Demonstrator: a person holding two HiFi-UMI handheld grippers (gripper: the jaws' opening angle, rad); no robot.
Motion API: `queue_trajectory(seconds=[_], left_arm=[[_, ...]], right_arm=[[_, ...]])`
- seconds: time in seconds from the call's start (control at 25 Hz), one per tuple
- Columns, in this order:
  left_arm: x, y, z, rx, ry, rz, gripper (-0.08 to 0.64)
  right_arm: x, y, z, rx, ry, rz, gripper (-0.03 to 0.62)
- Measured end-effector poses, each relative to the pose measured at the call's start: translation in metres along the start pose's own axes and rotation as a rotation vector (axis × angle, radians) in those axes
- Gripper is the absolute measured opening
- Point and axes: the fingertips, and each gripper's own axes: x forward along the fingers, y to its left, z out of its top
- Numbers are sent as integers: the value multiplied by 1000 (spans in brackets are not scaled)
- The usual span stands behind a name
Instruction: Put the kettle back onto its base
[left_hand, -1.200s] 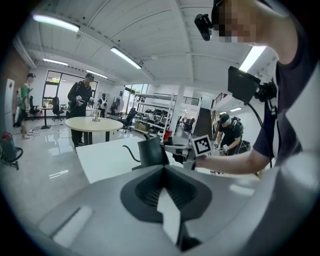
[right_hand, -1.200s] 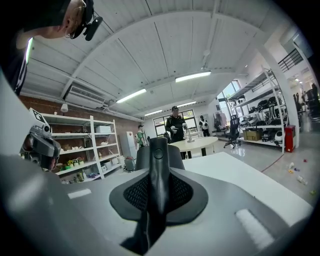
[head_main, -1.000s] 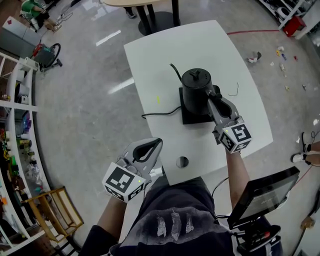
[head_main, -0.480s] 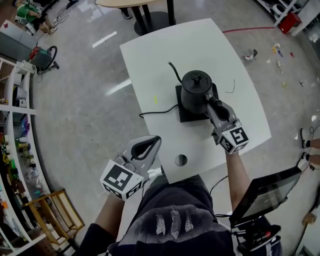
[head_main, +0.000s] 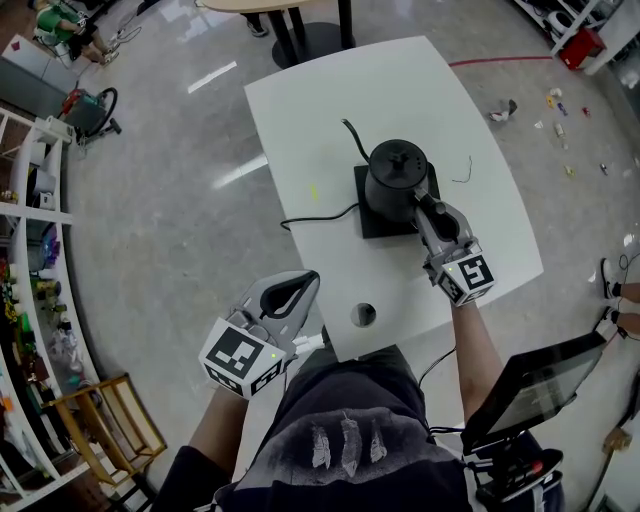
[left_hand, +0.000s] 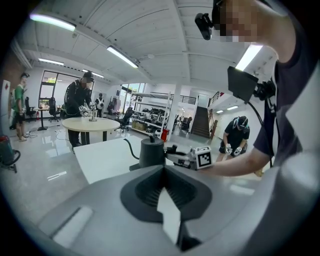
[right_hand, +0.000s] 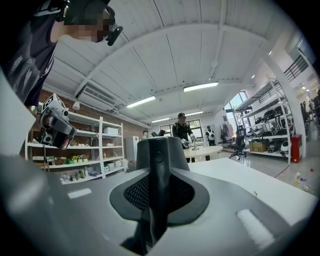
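A black gooseneck kettle (head_main: 392, 175) stands on its square black base (head_main: 375, 226) in the middle of the white table (head_main: 450, 110). My right gripper (head_main: 421, 201) reaches in from the near right, held level and shut on the kettle's handle (right_hand: 159, 160), which runs upright between the jaws. The left gripper view shows the kettle (left_hand: 151, 151) on the base with the right gripper (left_hand: 176, 155) at its handle. My left gripper (head_main: 313, 281) hovers at the table's near edge, well clear of the kettle. Its jaws are shut, with nothing between them (left_hand: 165, 181).
A black power cord (head_main: 318, 216) runs left from the base across the table. A round cable hole (head_main: 363, 314) lies near the front edge, and a thin wire (head_main: 465, 172) lies right of the kettle. Shelving (head_main: 30, 250) stands far left, a screen (head_main: 525, 385) at lower right.
My right gripper has sunk a little with the kettle in it, down onto the base. The left gripper has kept still.
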Motion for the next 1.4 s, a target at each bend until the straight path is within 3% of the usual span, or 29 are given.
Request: queue_trajectory(seconds=[0.4, 1.0, 1.12, 1.2, 1.4], left_arm=[[3, -1, -5, 3, 16, 0, 0], [3, -9, 6, 25, -35, 4, 0], [3, -12, 12, 27, -56, 15, 0], [2, -14, 12, 26, -62, 16, 0], [-30, -13, 6, 24, -72, 11, 0]], right_arm=[[-8, 1, -23, -56, 31, 17, 46], [-2, -4, -33, -10, 112, 34, 56], [-5, -8, -33, -1, 147, 42, 145], [-9, -15, -26, 24, 126, 19, 251], [-25, -9, 20, 0, 78, -56, 295]])
